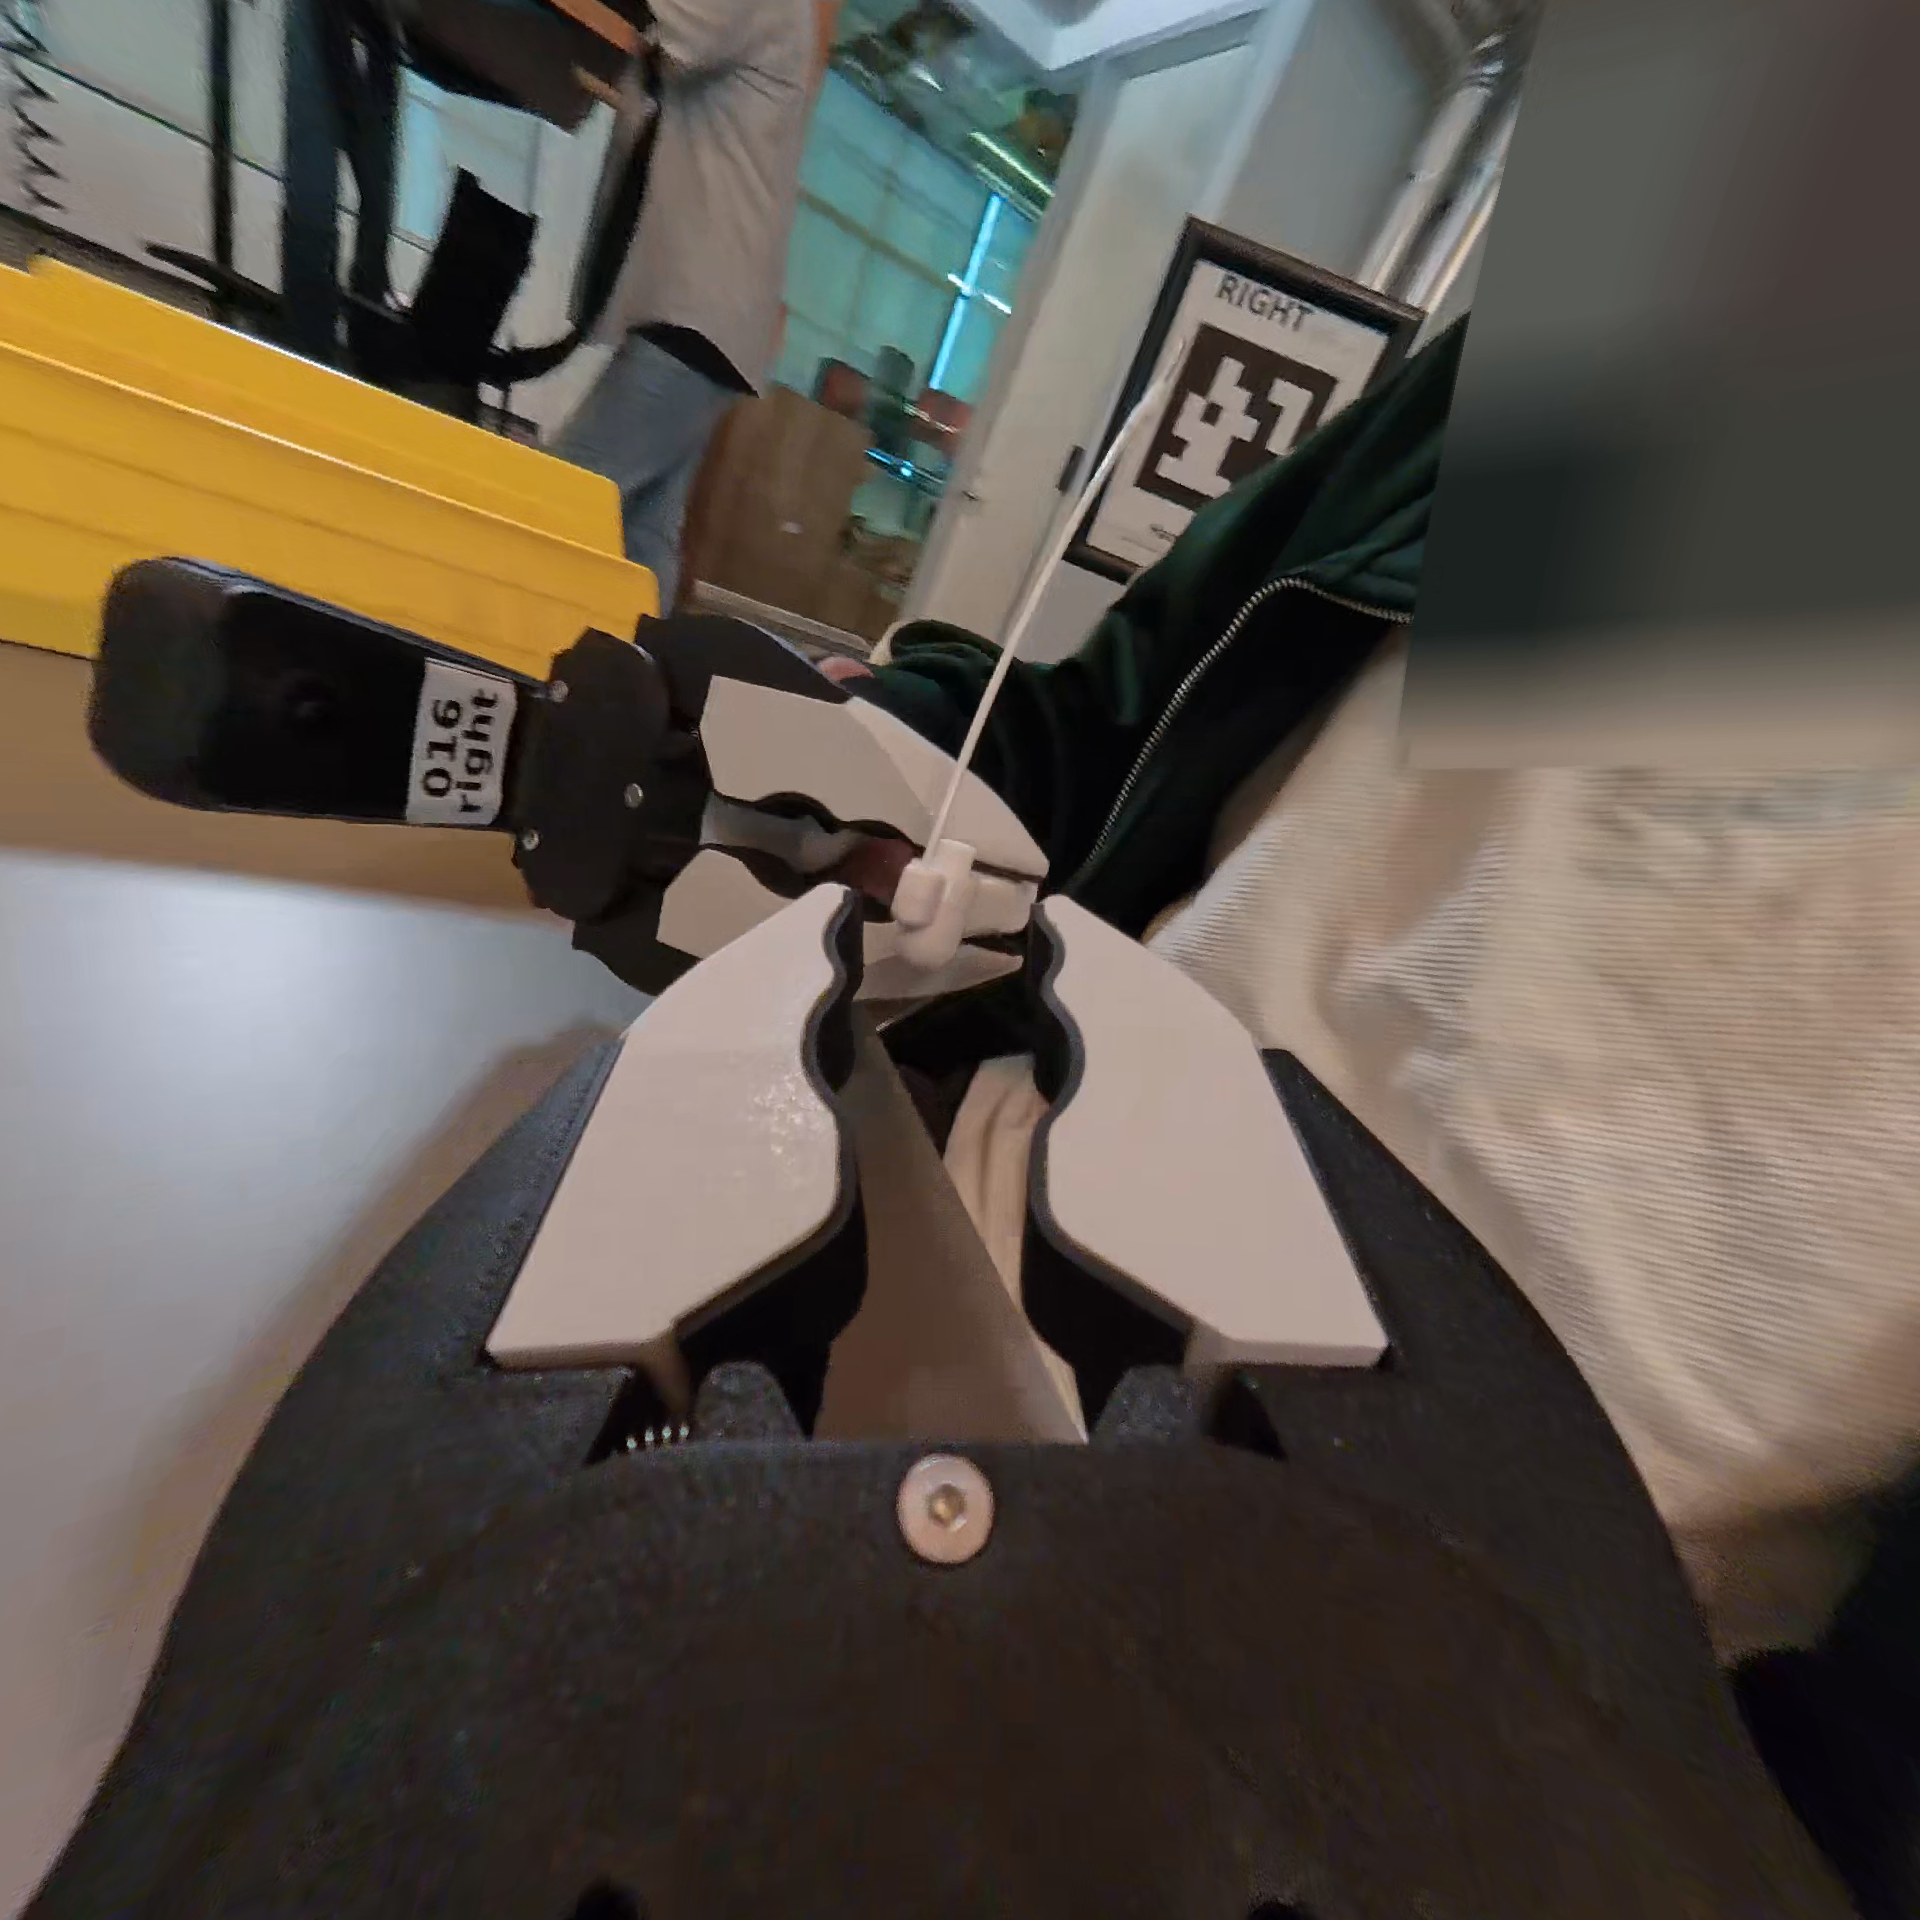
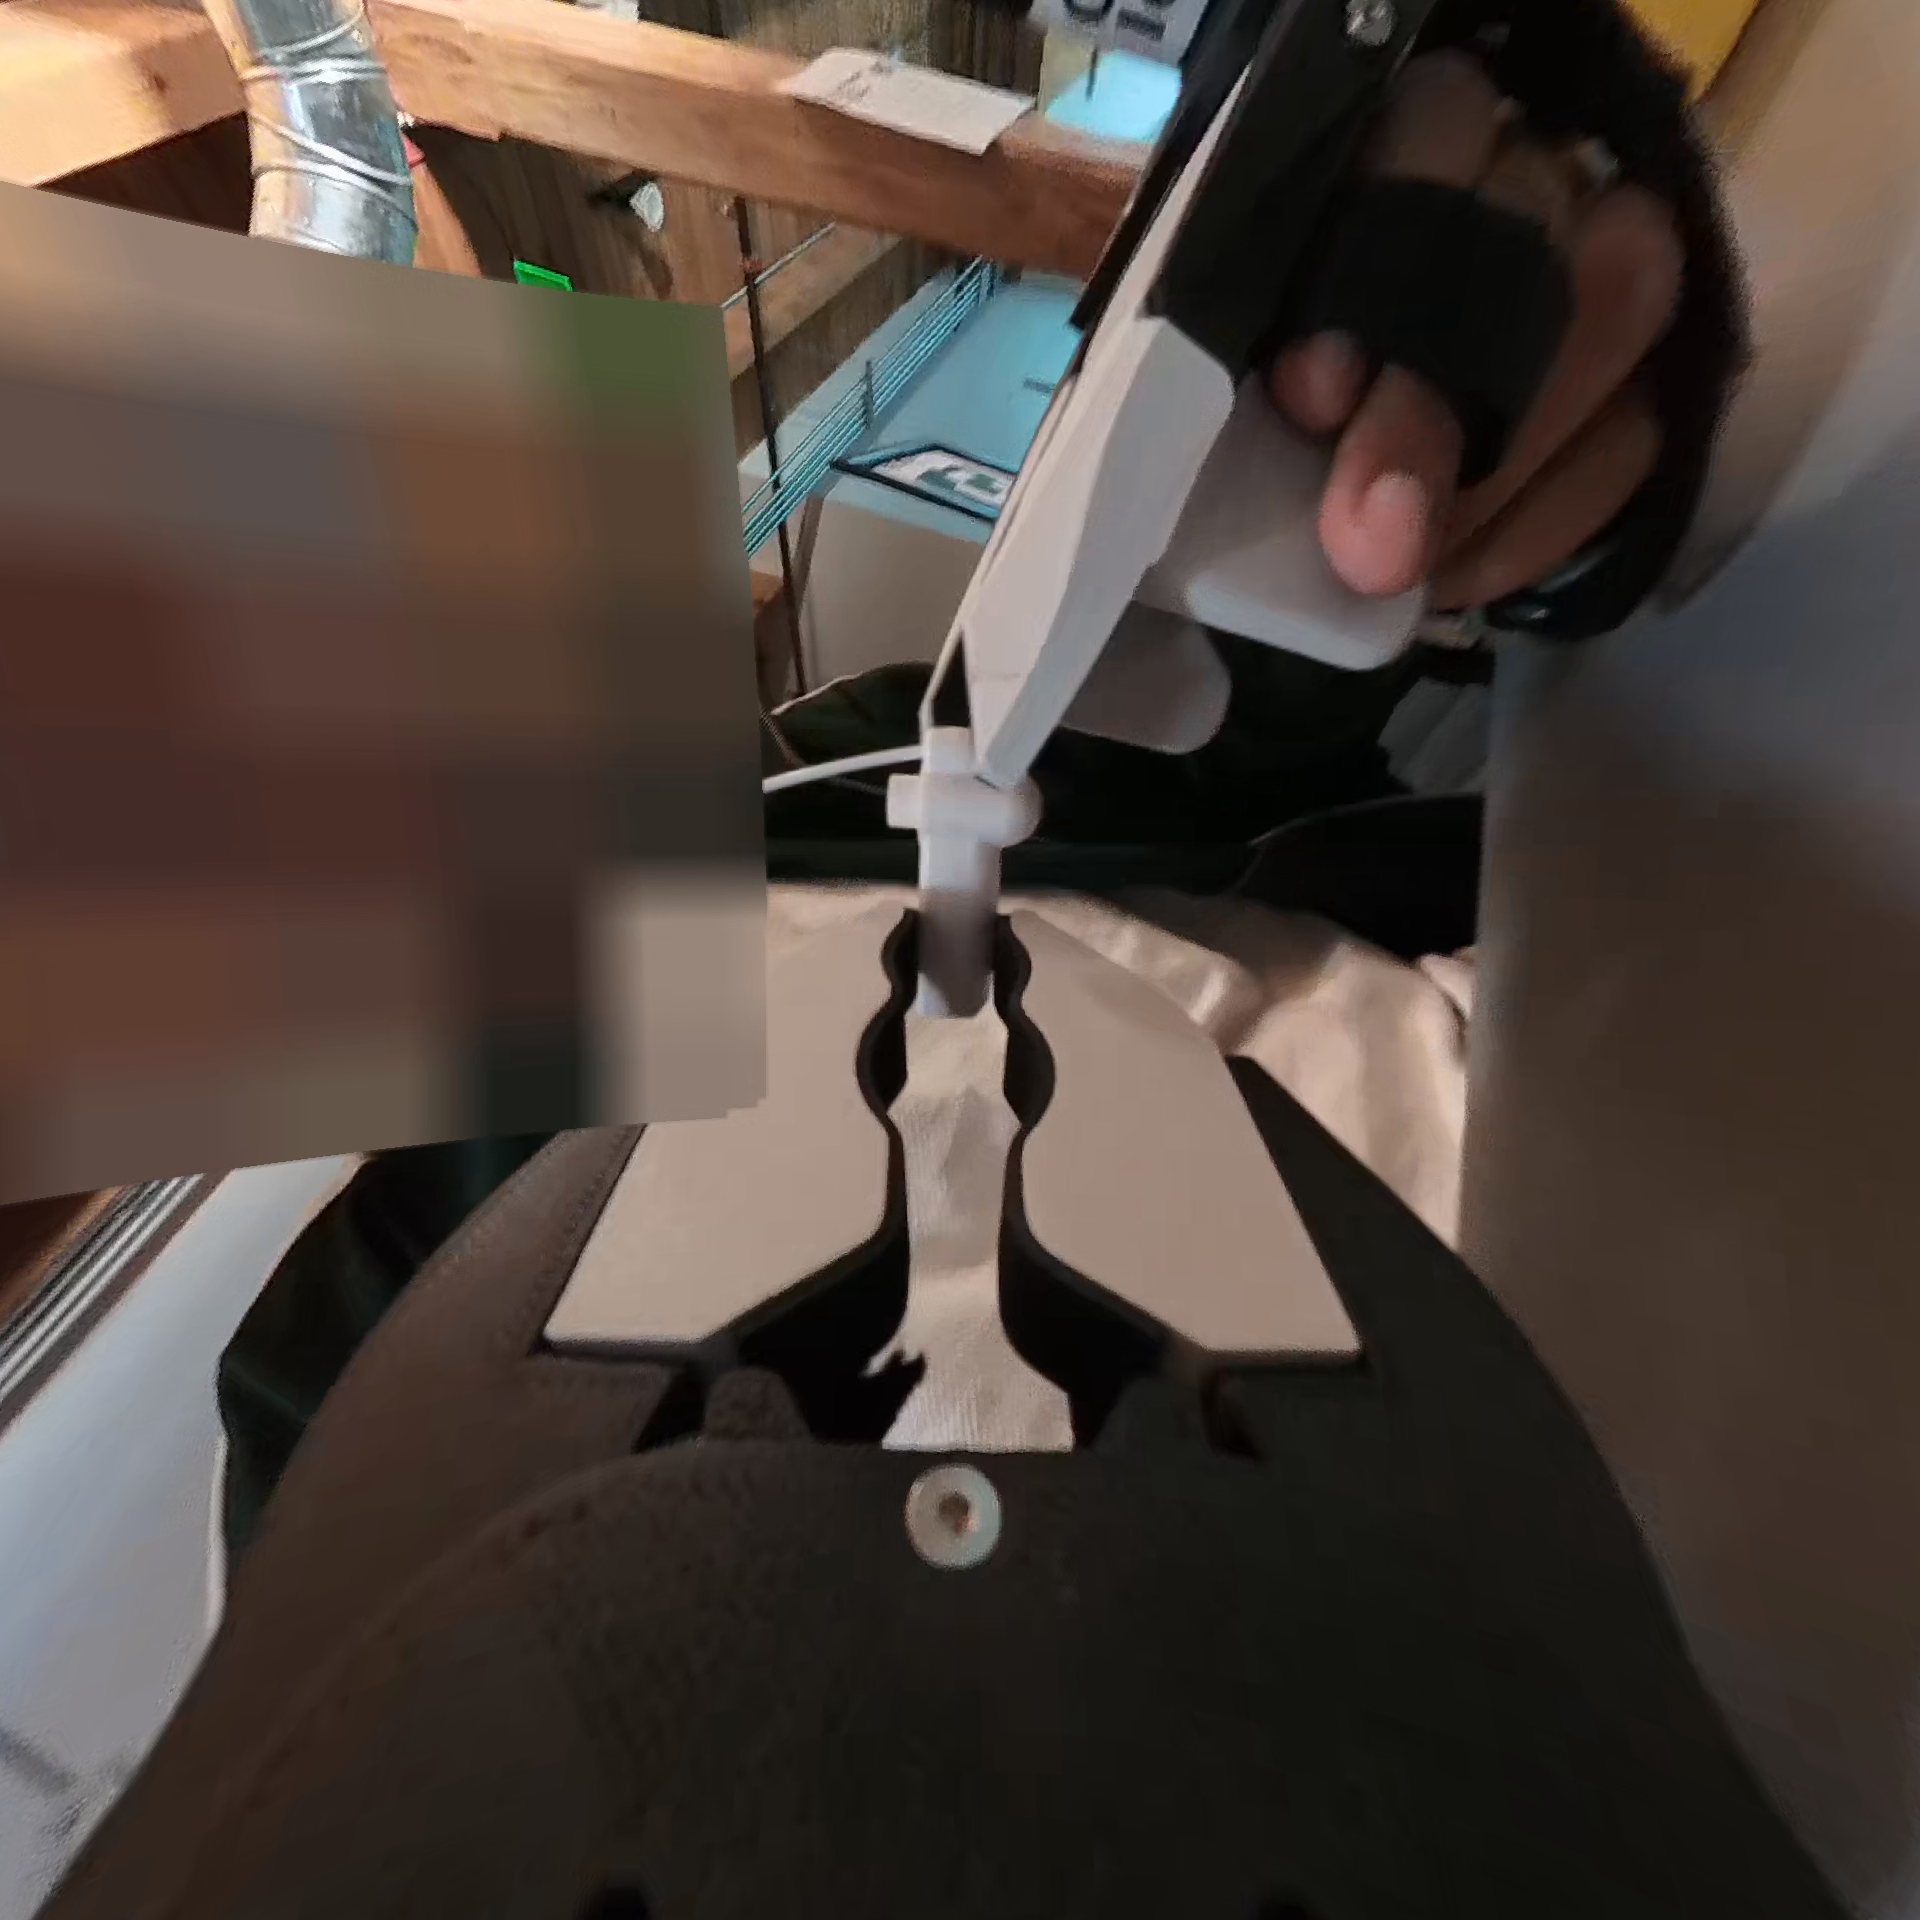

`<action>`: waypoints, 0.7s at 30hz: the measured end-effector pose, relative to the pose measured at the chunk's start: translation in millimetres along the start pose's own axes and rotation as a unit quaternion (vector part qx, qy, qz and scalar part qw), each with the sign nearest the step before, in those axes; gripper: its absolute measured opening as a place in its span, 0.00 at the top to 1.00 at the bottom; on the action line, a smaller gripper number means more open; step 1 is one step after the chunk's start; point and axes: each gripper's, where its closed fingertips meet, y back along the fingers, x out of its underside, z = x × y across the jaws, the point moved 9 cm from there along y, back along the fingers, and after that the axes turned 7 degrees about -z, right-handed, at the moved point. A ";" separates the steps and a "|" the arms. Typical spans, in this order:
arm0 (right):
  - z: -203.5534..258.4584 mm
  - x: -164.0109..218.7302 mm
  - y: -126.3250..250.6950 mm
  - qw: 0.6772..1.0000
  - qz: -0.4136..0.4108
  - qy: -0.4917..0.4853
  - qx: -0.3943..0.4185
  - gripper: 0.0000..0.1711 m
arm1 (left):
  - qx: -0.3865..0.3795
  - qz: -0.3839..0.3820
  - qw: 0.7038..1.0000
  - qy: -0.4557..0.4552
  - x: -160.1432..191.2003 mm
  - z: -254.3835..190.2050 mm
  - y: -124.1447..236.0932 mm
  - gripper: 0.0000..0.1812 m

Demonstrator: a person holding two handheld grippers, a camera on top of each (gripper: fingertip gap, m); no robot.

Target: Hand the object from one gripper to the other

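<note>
The object is a small white plastic clip point(image 1: 930, 896) with a thin white cord point(image 1: 1029, 613) running up from it. My right gripper point(image 1: 987, 878) reaches in from the left of the left wrist view and is shut on the clip. In its own view, the right gripper point(image 2: 958, 935) pinches the clip's stem point(image 2: 951, 961) at the fingertips. My left gripper point(image 1: 943, 914) is open, its two tips on either side of the clip. In the right wrist view the left gripper point(image 2: 997, 769) comes down from the upper right, its tip at the clip's crosspiece point(image 2: 961, 805).
A yellow bin point(image 1: 312, 488) stands on the pale table point(image 1: 208, 1091) behind the right gripper. A person in a dark green jacket point(image 1: 1247, 644) and cream top point(image 1: 1507, 1039) is close behind both grippers. A gloved hand point(image 2: 1455, 364) holds the left gripper. A framed marker poster point(image 1: 1247, 416) hangs on the wall. The grippers are tip to tip, or close to it.
</note>
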 end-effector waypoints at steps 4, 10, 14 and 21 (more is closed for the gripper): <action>-0.9 5.2 -6.3 0.999 0.033 -0.016 -0.014 0.92 | 0.034 0.023 0.999 -0.006 2.9 -6.1 -4.3 0.87; -3.6 8.3 -8.7 0.998 0.049 -0.027 -0.013 0.92 | 0.045 0.040 0.998 -0.003 5.9 -8.1 -7.1 0.93; -4.6 2.4 -4.0 1.000 0.011 -0.013 -0.012 0.90 | 0.021 0.036 0.999 -0.017 2.9 -6.2 -3.9 0.94; 10.7 -28.9 31.9 0.961 -0.184 0.188 0.087 0.78 | -0.082 -0.089 0.992 -0.039 -14.2 5.3 19.4 0.94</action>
